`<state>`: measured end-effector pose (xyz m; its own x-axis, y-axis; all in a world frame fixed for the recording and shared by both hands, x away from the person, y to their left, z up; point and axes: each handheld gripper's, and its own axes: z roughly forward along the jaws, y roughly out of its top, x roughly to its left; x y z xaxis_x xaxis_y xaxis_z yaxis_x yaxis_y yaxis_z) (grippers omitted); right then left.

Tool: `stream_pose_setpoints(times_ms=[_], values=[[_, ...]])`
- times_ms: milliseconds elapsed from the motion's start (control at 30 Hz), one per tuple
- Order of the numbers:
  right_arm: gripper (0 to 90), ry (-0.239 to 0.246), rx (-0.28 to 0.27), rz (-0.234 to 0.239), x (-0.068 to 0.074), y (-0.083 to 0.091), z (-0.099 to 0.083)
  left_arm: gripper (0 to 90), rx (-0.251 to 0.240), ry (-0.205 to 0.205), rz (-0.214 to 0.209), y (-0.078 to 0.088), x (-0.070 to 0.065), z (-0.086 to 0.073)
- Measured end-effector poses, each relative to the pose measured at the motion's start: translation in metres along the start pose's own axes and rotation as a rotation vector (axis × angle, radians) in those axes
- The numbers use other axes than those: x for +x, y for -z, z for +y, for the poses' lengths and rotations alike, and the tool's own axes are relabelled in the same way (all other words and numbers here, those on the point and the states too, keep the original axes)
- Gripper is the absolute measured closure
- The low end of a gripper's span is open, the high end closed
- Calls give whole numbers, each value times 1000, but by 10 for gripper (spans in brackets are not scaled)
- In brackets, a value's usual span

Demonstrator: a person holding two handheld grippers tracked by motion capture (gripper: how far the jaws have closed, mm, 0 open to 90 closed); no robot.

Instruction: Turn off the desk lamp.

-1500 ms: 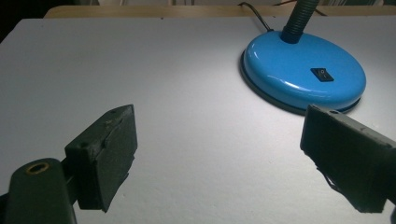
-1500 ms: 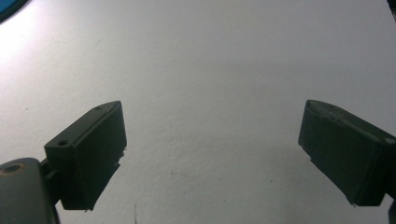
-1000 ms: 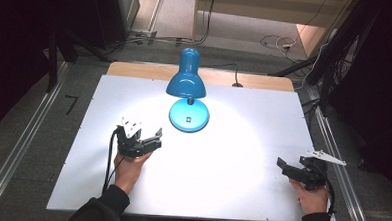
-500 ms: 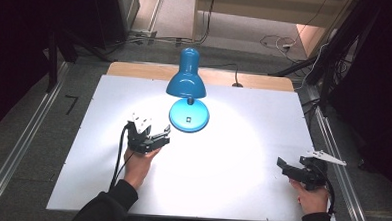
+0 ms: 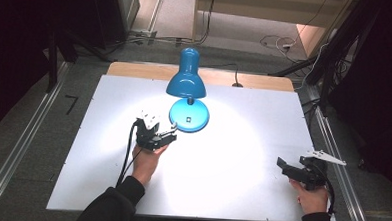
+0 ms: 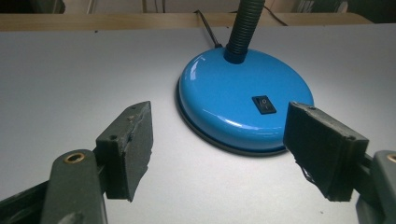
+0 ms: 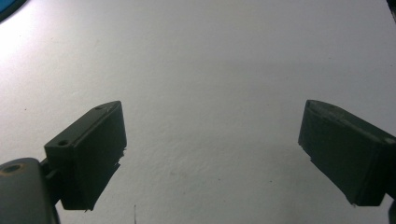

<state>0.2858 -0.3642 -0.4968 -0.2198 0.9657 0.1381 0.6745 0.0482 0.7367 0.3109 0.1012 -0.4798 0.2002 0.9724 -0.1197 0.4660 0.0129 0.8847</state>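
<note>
A lit blue desk lamp stands at the back middle of the white table, its shade bent over its round base. The base carries a black rocker switch. My left gripper sits just left of the base and points at it. In the left gripper view this gripper is open; its jaws have just been closing a little, with nothing between them and the base's rim just ahead. My right gripper rests open near the table's right front, over bare tabletop.
The white tabletop has a wooden strip along its back edge. The lamp's black cord runs off behind the base. Metal rails flank the table, and cables lie on the floor beyond.
My left gripper has moved to the right across the table, closer to the lamp's base. The right gripper has stayed where it was.
</note>
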Motion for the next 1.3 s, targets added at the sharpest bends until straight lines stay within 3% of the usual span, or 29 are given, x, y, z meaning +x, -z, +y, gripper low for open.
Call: stream_pose_setpoints(times_ms=[267,533,833,1133,1167,1267,1300], values=[[64,0,0,2,0,0,0,284,9,-8,-9,-10,-7,1],[64,0,0,3,0,0,0,391,14,-12,-27,-20,-14,1],[64,1,-1,4,0,-1,0,445,18,-17,-37,-32,-24,5],[65,-3,0,5,0,-1,0,682,21,-13,-50,-45,-26,6],[65,-2,-2,6,0,-1,1,789,26,-21,-56,-47,-28,6],[65,-4,0,7,-1,-1,0,900,32,-15,-68,-50,-29,6],[65,-4,0,8,-1,-1,0,900,37,-15,-70,-51,-30,7]])
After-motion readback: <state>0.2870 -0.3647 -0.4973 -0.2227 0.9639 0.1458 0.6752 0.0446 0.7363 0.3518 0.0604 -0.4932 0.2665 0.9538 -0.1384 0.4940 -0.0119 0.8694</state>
